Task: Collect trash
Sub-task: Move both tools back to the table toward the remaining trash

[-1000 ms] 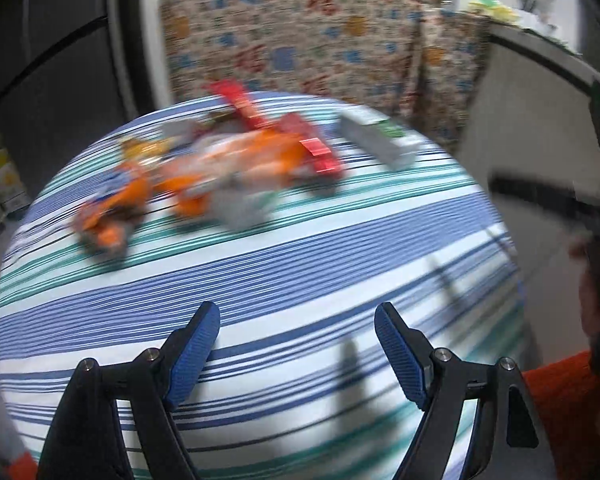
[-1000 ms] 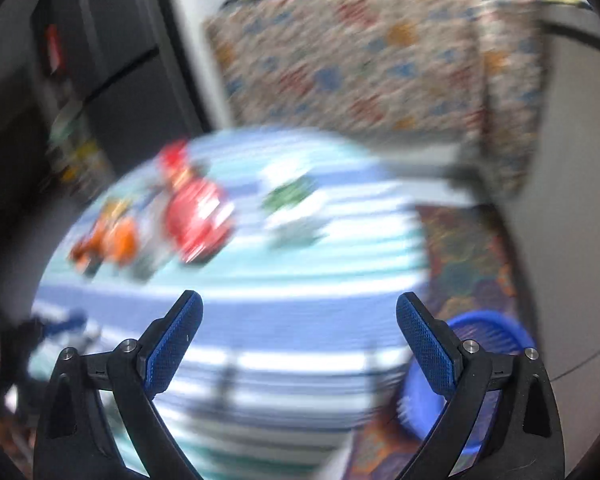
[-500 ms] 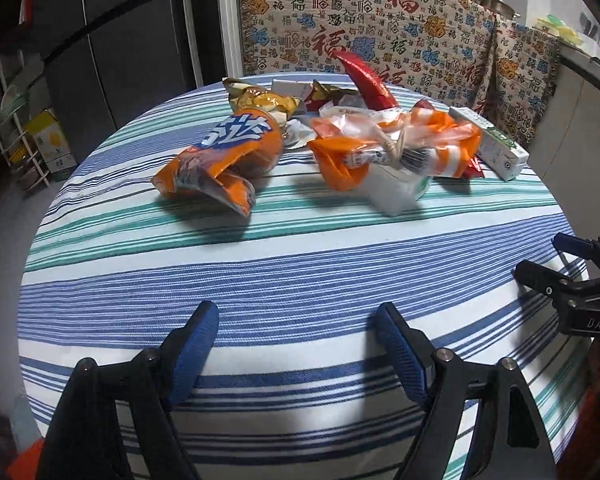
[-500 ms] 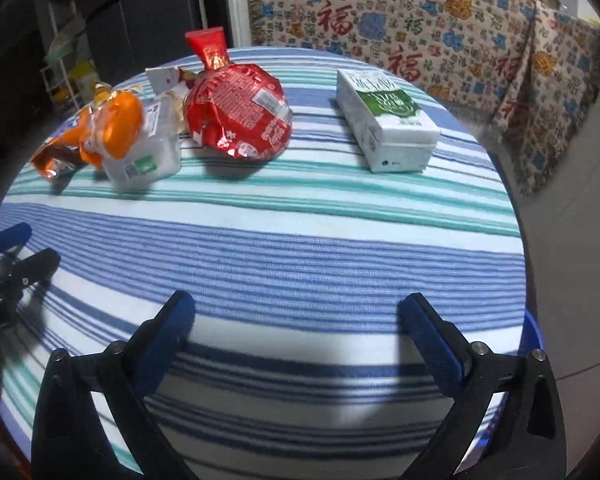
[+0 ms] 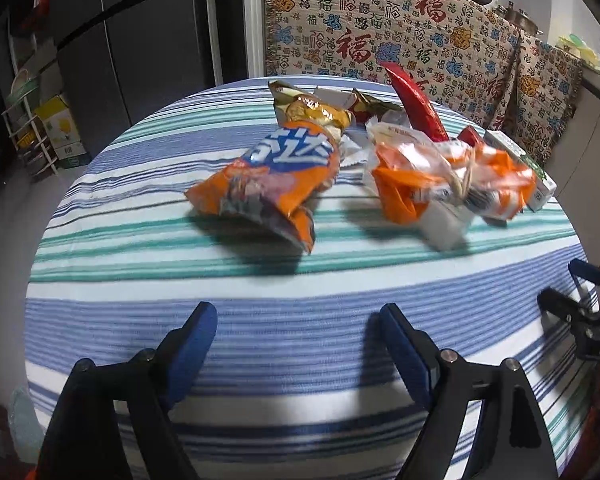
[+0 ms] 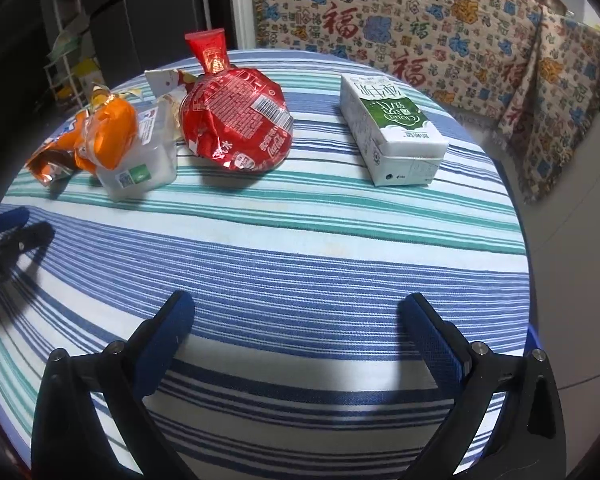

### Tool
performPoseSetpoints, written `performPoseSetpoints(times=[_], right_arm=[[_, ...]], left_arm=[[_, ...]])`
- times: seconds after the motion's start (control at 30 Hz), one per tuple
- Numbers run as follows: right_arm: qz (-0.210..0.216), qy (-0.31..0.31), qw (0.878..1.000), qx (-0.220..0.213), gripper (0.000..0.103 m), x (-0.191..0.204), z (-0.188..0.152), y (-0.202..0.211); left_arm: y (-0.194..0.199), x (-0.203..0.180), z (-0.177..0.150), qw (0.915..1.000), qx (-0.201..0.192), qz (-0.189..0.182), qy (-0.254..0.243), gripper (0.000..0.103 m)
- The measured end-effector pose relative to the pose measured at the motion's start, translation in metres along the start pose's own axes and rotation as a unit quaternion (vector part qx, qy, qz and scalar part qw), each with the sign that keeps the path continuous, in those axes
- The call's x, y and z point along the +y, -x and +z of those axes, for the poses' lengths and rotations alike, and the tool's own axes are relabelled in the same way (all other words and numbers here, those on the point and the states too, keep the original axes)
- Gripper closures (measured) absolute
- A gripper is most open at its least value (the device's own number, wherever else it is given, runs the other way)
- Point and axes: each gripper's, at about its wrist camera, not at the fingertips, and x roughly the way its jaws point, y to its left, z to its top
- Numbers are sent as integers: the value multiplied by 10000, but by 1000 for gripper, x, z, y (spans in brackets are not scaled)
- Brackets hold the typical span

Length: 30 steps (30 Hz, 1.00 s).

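Trash all bunched at the far side of the striped table: orange chip bag left, red wrapper mid, milk carton right. Nothing picked yet. Left gripper and right gripper both gaping, empty, parked over the near edge, probably lining up a first grab.

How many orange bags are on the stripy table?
2: an orange chip bag on the left, and a crumpled orange-and-clear bag to its right. More could hide in the pile behind them.
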Motion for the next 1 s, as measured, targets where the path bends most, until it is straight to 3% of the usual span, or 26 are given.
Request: performPoseSetpoints(times=[0.3, 0.5, 0.6, 0.67, 0.83, 1.0], right_arm=[[10, 10, 10000, -1, 0, -1, 0, 0], [10, 9, 10000, 1, 0, -1, 0, 0], [13, 13, 10000, 3, 0, -1, 0, 0], [13, 14, 10000, 3, 0, -1, 0, 0], [16, 14, 10000, 2, 0, -1, 0, 0], [22, 19, 10000, 3, 0, -2, 0, 0]], left_arm=[[-10, 21, 30, 9987, -257, 148, 426, 18], [3, 52, 27, 9970, -361, 79, 675, 20], [8, 64, 23, 9976, -278, 124, 618, 21], [12, 61, 21, 9988, -252, -60, 420, 21], [23, 33, 25, 9985, -405, -313, -195, 20], [30, 39, 32, 9967, -557, -585, 63, 20]])
